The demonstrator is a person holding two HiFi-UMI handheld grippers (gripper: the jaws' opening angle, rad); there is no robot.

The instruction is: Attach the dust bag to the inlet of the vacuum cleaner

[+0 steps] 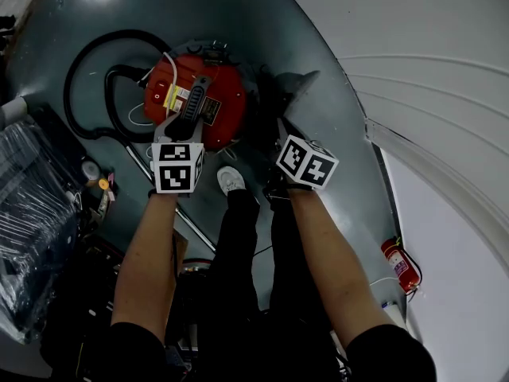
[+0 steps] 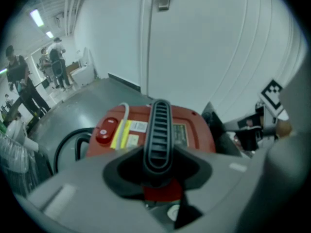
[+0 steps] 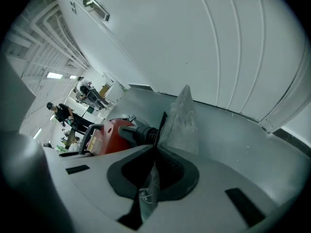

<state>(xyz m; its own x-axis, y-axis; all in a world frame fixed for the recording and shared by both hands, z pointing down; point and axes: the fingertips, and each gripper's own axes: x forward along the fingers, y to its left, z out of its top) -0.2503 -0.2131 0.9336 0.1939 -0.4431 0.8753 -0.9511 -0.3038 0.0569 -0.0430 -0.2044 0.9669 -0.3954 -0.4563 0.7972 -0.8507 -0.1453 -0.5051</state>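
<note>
The red vacuum cleaner [image 1: 208,86] stands on the grey floor in front of me. My left gripper [image 1: 184,124] is shut on its black ribbed carry handle [image 2: 159,130], which runs up between the jaws in the left gripper view. My right gripper [image 1: 280,143] is to the right of the vacuum, shut on the grey dust bag [image 3: 183,119]. The bag's dark collar edge [image 3: 161,125] stands next to the vacuum's black ribbed inlet [image 3: 142,132]. I cannot tell whether collar and inlet touch.
A black hose [image 1: 79,70] loops on the floor left of the vacuum. A curved white wall [image 1: 429,70] closes the right side, with a red fire extinguisher [image 1: 402,265] at its foot. Plastic-wrapped goods [image 1: 32,213] lie at the left. My white shoe [image 1: 231,180] is just behind the vacuum.
</note>
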